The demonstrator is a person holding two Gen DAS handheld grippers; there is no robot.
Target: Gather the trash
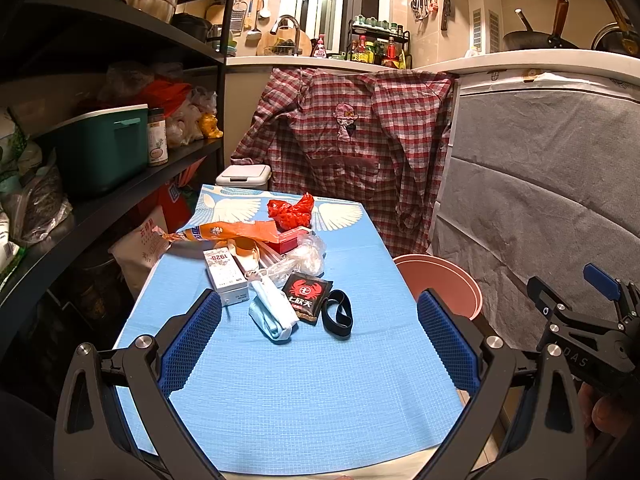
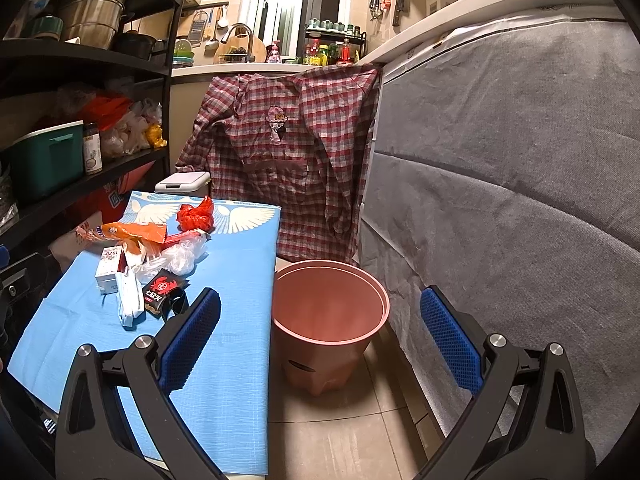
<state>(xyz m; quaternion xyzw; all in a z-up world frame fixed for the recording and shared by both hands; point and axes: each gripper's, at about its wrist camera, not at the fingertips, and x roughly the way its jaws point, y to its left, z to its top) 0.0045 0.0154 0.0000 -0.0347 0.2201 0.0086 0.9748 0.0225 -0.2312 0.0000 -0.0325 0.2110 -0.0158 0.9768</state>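
While both claws hang spread wide and empty, the left gripper [image 1: 318, 344] sits over the near end of the blue-clothed table [image 1: 304, 400], and the right gripper [image 2: 320, 340] frames the pink plastic bucket [image 2: 332, 344] on the floor right of the table. Farther off lies the trash pile: a black elastic band [image 1: 338, 314], a pale blue face mask [image 1: 272, 316], a black crab-printed sachet [image 1: 306, 296], a white carton [image 1: 224, 274] partly buried, and a crumpled red bag [image 1: 292, 210] farthest.
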